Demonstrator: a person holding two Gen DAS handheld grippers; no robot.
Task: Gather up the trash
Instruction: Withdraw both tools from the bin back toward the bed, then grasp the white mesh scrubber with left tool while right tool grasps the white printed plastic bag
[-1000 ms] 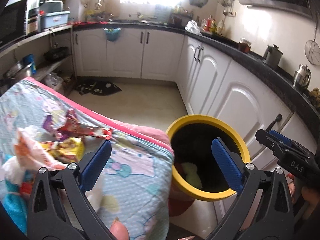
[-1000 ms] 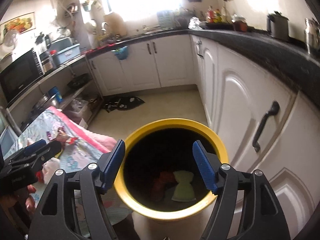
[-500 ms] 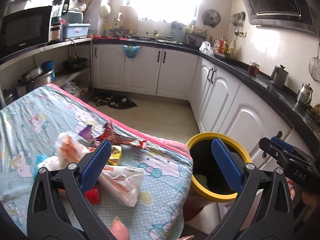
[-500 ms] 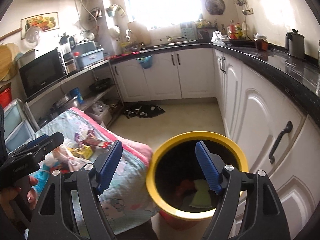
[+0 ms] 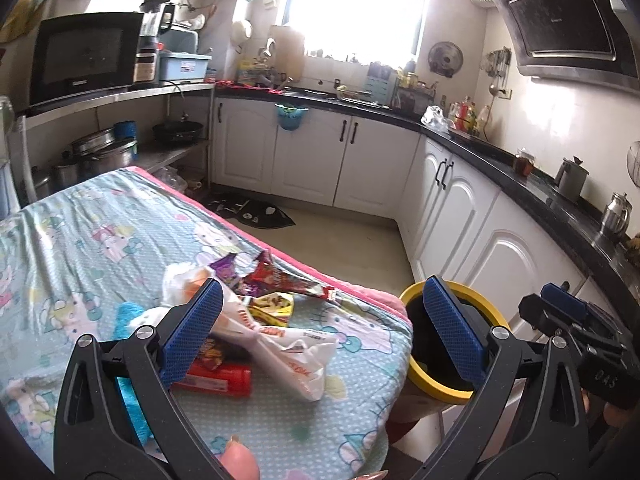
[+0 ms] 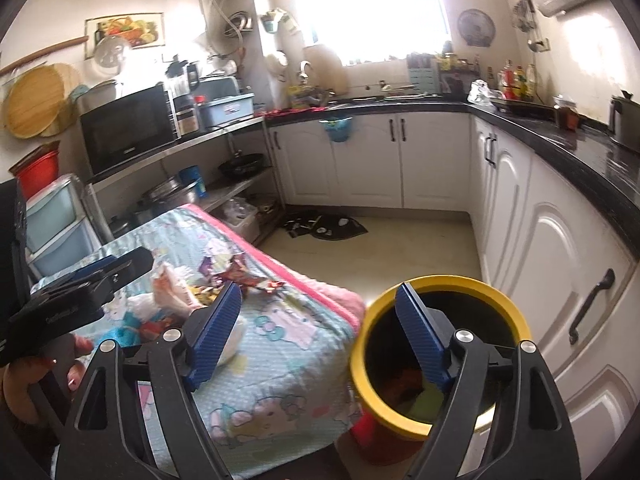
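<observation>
Trash (image 5: pixel 256 320) lies below both raised, forward-tilted tongs, each gaping empty.

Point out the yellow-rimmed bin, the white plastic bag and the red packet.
yellow-rimmed bin (image 6: pixel 436 282), right wrist view, far rim.
white plastic bag (image 5: pixel 298 354), left wrist view, crumpled middle.
red packet (image 5: pixel 224 380), left wrist view, its middle.

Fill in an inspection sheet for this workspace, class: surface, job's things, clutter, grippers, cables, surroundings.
Surface: table under a pale blue cartoon-print cloth.
Job's things: pile of crumpled snack wrappers, white plastic bag and red packet on the cloth; yellow-rimmed round bin beside the table, some trash inside.
Clutter: nothing seen.
Grippers: left gripper and right gripper open, empty.
Cables: nothing seen.
Surroundings: white kitchen cabinets, black microwave.
</observation>
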